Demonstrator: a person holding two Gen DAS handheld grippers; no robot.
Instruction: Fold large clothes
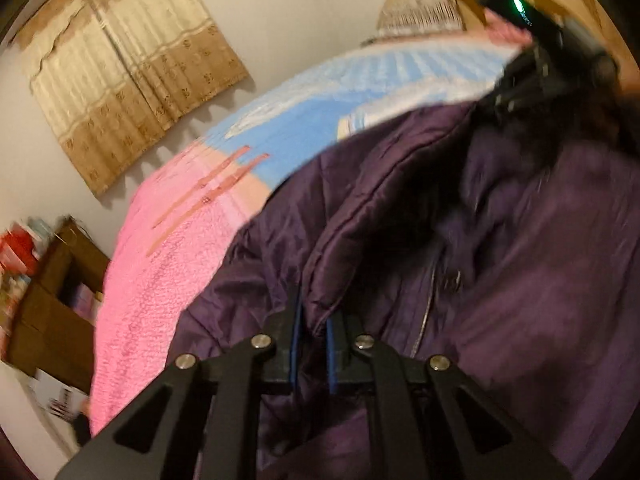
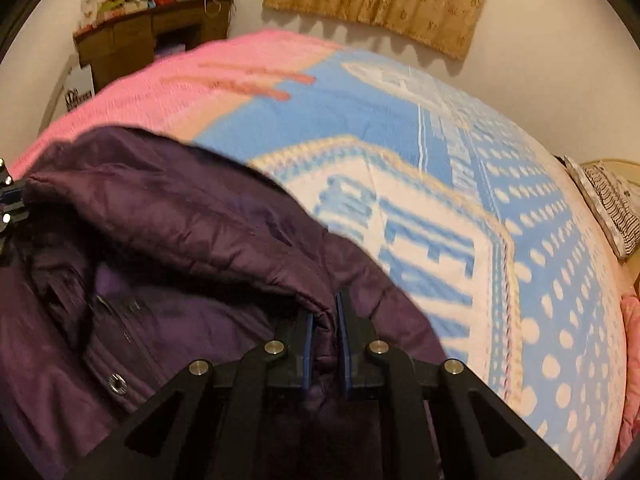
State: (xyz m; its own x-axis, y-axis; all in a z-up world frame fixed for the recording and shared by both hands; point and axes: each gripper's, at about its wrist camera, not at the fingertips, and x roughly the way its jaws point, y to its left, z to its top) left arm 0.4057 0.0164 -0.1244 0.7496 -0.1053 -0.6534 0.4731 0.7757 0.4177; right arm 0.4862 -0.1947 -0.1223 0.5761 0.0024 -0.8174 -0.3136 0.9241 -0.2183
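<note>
Left wrist view: my left gripper (image 1: 314, 320) is clamped on a folded edge of the purple jacket (image 1: 520, 260). The garment's bulk spreads ahead and rightward over the blanket (image 1: 168, 248); my right gripper (image 1: 536, 60) shows at the jacket's far end.

Right wrist view: my right gripper (image 2: 325, 314) pinches a padded fold of the same jacket (image 2: 160, 220). The bulk lies to its left, bare blanket (image 2: 440, 200) to its right. Judged: the long axis runs between my two grips, neither nearer.
</note>
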